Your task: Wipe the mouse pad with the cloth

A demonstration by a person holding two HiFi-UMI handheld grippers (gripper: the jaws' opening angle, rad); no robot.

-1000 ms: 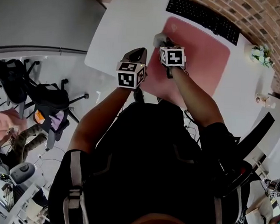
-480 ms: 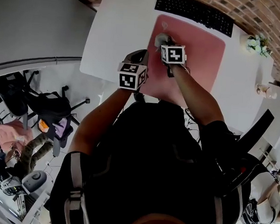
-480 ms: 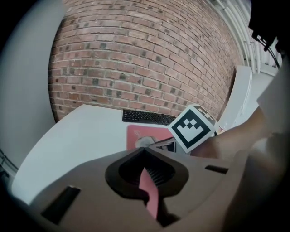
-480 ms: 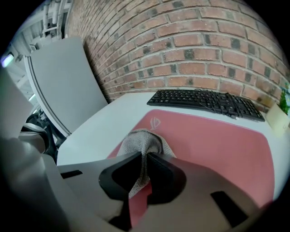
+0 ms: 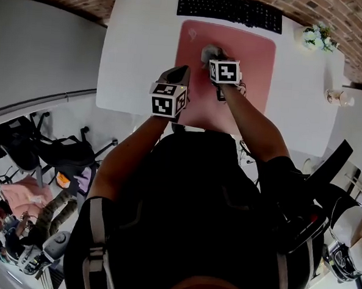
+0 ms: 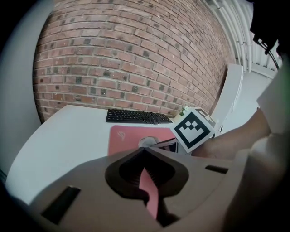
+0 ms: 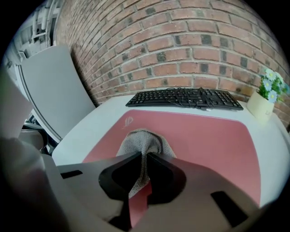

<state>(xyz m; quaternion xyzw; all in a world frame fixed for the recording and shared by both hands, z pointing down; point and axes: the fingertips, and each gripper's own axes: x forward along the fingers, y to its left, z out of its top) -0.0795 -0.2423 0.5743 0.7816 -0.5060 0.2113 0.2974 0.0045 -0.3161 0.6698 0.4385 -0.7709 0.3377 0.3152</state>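
Observation:
A pink mouse pad (image 5: 250, 59) lies on the white desk, in front of a black keyboard (image 5: 231, 11). My right gripper (image 5: 214, 59) is shut on a grey cloth (image 5: 208, 52) and presses it onto the pad's left half. In the right gripper view the cloth (image 7: 144, 141) bunches up out of the jaws onto the mouse pad (image 7: 213, 145). My left gripper (image 5: 182, 71) hovers shut and holds nothing, over the pad's left edge. In the left gripper view the mouse pad (image 6: 123, 137), the cloth (image 6: 147, 141) and the left gripper (image 6: 144, 153) show.
The white desk (image 5: 134, 52) meets a brick wall behind the keyboard (image 7: 186, 98). A small potted plant (image 5: 315, 36) stands at the far right, and a small object (image 5: 338, 96) lies near the right edge. Office chairs (image 5: 58, 151) stand on the floor at the left.
The right gripper has slid the cloth from near the pad's far left corner rightward, toward the pad's middle. The left gripper has kept its place by the left edge.

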